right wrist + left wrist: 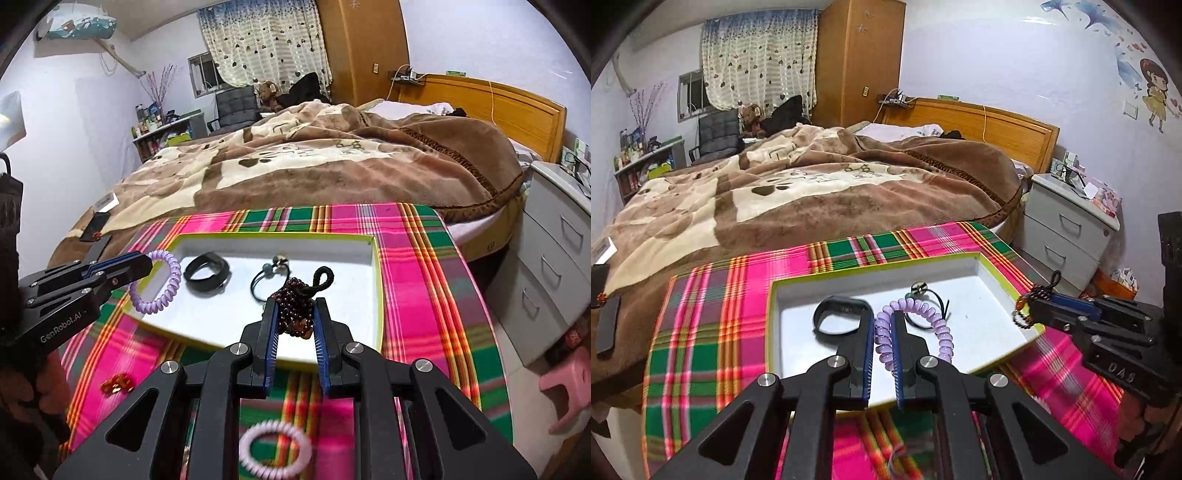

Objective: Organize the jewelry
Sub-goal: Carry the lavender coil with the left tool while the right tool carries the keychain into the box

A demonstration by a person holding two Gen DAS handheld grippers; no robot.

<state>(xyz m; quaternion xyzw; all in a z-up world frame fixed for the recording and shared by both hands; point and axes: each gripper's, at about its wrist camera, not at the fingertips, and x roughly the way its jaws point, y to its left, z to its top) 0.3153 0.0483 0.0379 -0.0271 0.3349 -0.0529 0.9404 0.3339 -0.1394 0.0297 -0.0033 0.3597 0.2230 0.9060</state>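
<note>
A white shallow box (pixel 798 314) (pixel 347 258) with a yellow-green rim lies on a plaid cloth. Inside it are a black band (pixel 836 317) (pixel 207 273) and a black hair tie with a bead (pixel 923 295) (pixel 267 275). My left gripper (pixel 882 325) (pixel 147 264) is shut on a purple spiral hair tie (pixel 938 325) (pixel 162 284) over the box. My right gripper (pixel 295 306) (pixel 1028 310) is shut on a dark red beaded bracelet (pixel 295 302) (pixel 1021 317) with a black cord loop, above the box's right edge.
On the plaid cloth (pixel 413 280) near me lie a pale pink spiral hair tie (pixel 275 448) and a small red-gold piece (pixel 116 384). A bed with a brown blanket (pixel 812 184) is behind. A white drawer cabinet (pixel 1067 229) stands at right.
</note>
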